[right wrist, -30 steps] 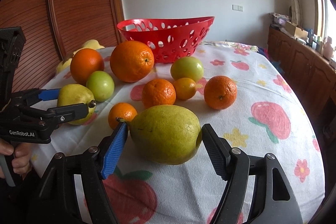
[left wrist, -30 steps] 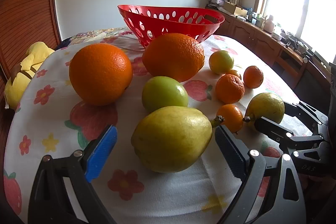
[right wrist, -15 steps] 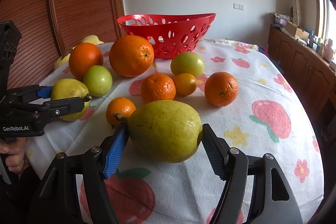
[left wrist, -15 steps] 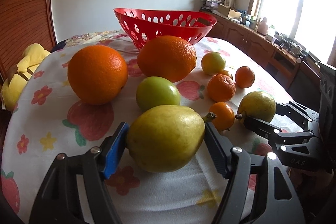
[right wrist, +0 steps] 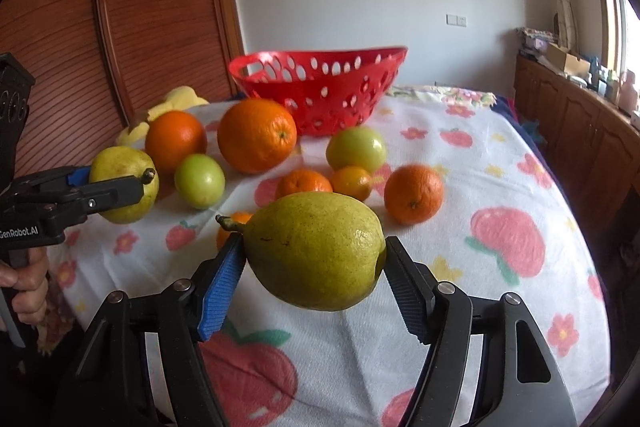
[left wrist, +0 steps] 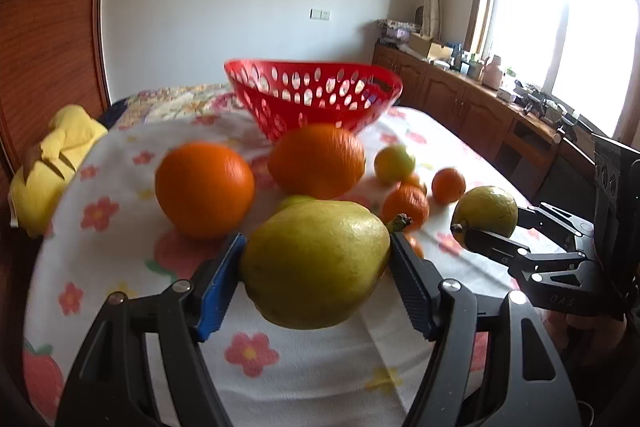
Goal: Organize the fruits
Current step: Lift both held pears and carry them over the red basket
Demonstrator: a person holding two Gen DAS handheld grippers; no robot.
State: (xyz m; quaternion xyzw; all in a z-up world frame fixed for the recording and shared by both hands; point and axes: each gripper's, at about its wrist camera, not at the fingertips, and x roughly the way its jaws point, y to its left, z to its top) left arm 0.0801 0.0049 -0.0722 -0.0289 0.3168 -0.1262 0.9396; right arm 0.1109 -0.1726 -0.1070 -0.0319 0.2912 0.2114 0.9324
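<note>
My left gripper point(left wrist: 316, 267) is shut on a yellow-green pear point(left wrist: 316, 263) and holds it above the cloth. My right gripper point(right wrist: 314, 267) is shut on a second pear point(right wrist: 316, 251), also lifted. Each gripper with its pear shows in the other view: the right one point(left wrist: 486, 213) and the left one point(right wrist: 122, 183). A red perforated basket point(left wrist: 316, 99) stands at the far end of the table, also in the right wrist view point(right wrist: 320, 87). Two large oranges point(right wrist: 256, 135), green fruits point(right wrist: 199, 180) and small tangerines point(right wrist: 413, 193) lie before it.
The table has a white cloth with flower and strawberry prints point(right wrist: 508, 243). A yellow soft toy point(left wrist: 56, 155) lies at the table's left edge by a wooden wall. Wooden cabinets point(left wrist: 480, 107) run under the window on the right.
The left gripper closed on its pear. Both grippers then lifted their pears off the cloth, and the views rose.
</note>
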